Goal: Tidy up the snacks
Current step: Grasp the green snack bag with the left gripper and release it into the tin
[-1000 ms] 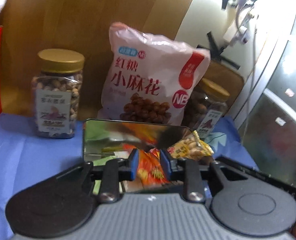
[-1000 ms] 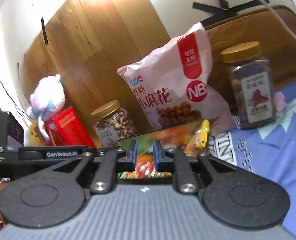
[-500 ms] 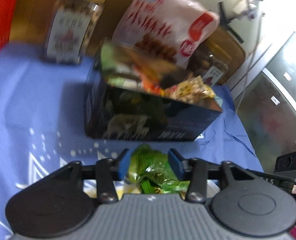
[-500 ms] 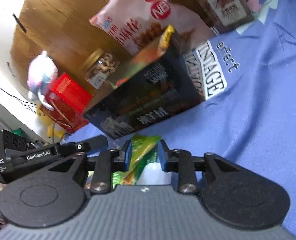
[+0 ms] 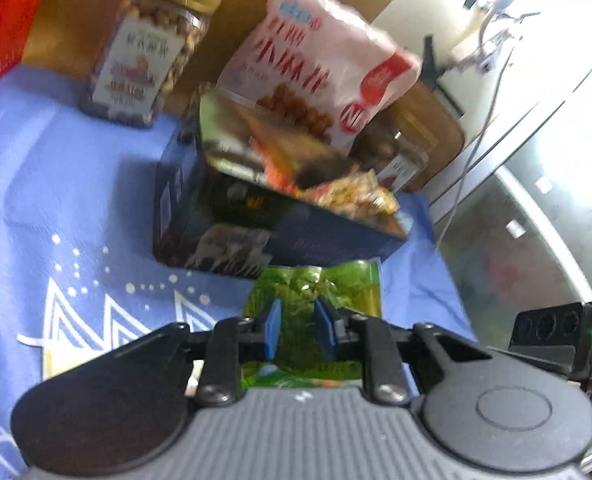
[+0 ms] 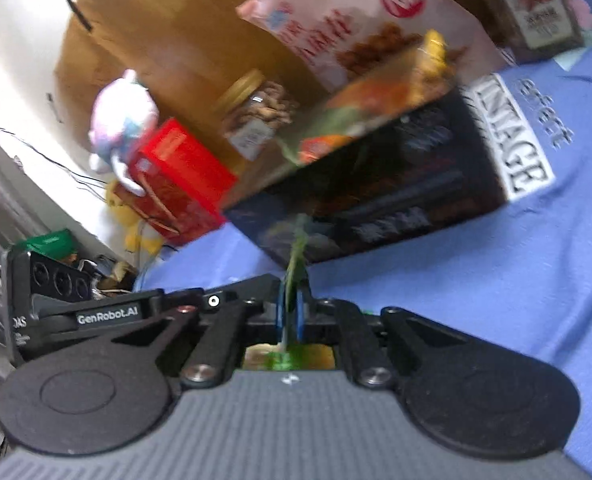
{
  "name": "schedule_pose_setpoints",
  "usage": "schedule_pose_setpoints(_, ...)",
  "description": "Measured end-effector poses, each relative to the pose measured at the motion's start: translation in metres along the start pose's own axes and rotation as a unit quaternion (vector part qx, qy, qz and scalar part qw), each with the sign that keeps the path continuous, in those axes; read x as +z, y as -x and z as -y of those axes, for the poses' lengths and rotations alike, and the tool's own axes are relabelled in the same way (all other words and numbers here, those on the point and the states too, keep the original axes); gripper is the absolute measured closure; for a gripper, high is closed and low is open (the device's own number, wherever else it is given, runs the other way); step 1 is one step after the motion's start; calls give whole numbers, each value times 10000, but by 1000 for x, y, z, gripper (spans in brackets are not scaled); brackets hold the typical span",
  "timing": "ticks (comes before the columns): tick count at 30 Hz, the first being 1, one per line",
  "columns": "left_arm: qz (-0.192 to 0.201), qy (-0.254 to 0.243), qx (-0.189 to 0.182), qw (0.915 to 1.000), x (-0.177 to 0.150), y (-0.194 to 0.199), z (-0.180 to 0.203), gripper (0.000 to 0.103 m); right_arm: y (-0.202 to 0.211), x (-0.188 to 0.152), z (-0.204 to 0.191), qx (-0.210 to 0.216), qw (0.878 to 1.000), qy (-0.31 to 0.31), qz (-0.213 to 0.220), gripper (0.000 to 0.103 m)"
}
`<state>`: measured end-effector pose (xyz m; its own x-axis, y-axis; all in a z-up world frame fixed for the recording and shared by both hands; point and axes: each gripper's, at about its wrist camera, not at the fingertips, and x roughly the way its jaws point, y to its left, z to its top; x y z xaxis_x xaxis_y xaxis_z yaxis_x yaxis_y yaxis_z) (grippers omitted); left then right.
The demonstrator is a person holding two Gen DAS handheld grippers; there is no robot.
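Note:
A green snack packet [image 5: 320,292] lies on the blue cloth in front of a dark open box [image 5: 263,224] that holds several small snack packets. My left gripper [image 5: 298,334] is open, its blue pads on either side of the packet's near part. My right gripper [image 6: 290,312] is shut on the thin edge of the green packet [image 6: 296,256], just in front of the dark box [image 6: 396,184]. The right gripper's body shows at the right edge of the left wrist view [image 5: 556,344].
Behind the box stand a pink snack bag [image 5: 320,56], a gold-lidded nut jar [image 5: 147,52] and a second jar [image 5: 400,152] against a wooden board. A red box [image 6: 175,180] and a plush toy [image 6: 119,120] sit at the left.
Both grippers pulled back from above the box and dropped to the green packet in front of it. The right gripper closed on the packet's edge; the left jaws narrowed around it.

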<state>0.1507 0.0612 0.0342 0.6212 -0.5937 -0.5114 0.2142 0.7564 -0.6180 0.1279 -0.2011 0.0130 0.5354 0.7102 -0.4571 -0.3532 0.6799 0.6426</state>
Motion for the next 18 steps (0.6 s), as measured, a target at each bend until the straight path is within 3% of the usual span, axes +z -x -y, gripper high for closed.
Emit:
schedule_pose_setpoints(4,312,-36,-181,9993,13,21,8,83,5,12,-10,364,9991,-186,126,95)
schedule_pose_setpoints(8,612,-414,-41,9973,41,28,30,83,6,35,-21,696,9965,-358,305,95)
schedule_pose_setpoints(14,786,-772,443,9929,88,3,39,83,-15,83,-40,420,9961,116,765,95)
schedule_pose_setpoints(18,589,-705,943,9913,95,-23,22,83,-51,93,-27,160,9982,184,553,94)
